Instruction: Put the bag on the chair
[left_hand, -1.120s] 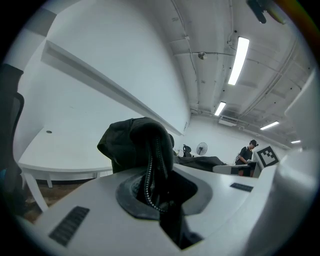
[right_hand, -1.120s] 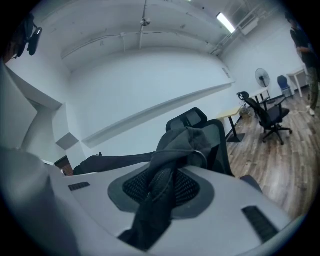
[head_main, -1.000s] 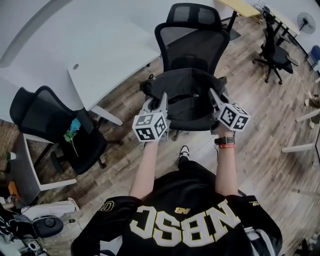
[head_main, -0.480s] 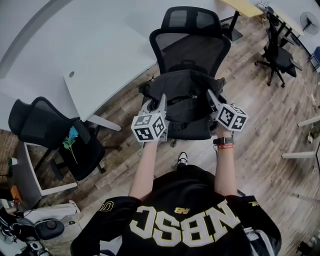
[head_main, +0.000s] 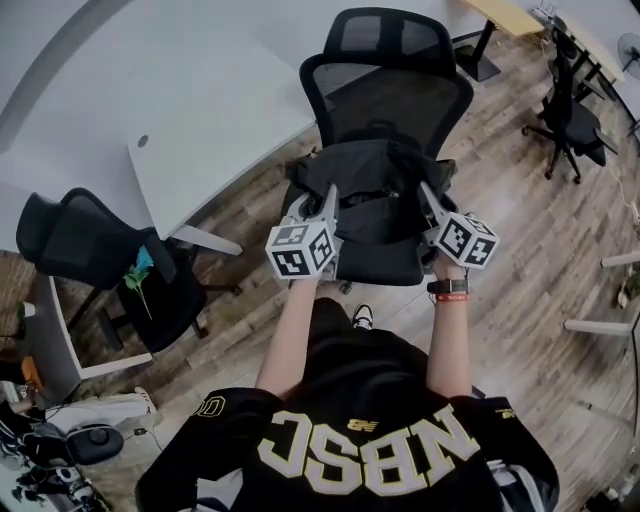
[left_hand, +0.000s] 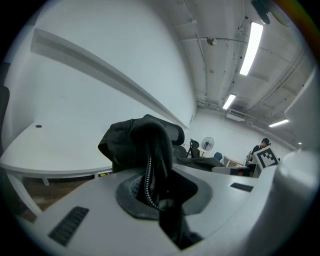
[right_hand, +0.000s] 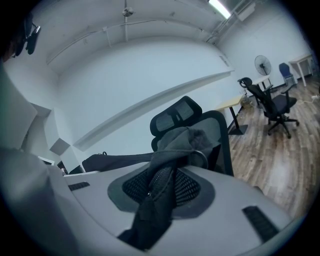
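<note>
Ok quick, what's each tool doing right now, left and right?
Left tool: closed on the black bag.
Right tool: closed on the same bag.

Head view: high, steeply down onto chair (head_main: 390, 95) and bag (head_main: 370, 185).
Gripper views: close along their jaws; both show the bag.

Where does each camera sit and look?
Head view: on the person's head, facing steeply down at the black fabric bag over the black mesh office chair; forearms, left gripper, right gripper show.
Left gripper view: on that gripper, along its jaws shut on the bag's zipper; white desk beyond.
Right gripper view: on that gripper, along its jaws shut on the bag; chair beyond.
Shared: all three show the bag.
</note>
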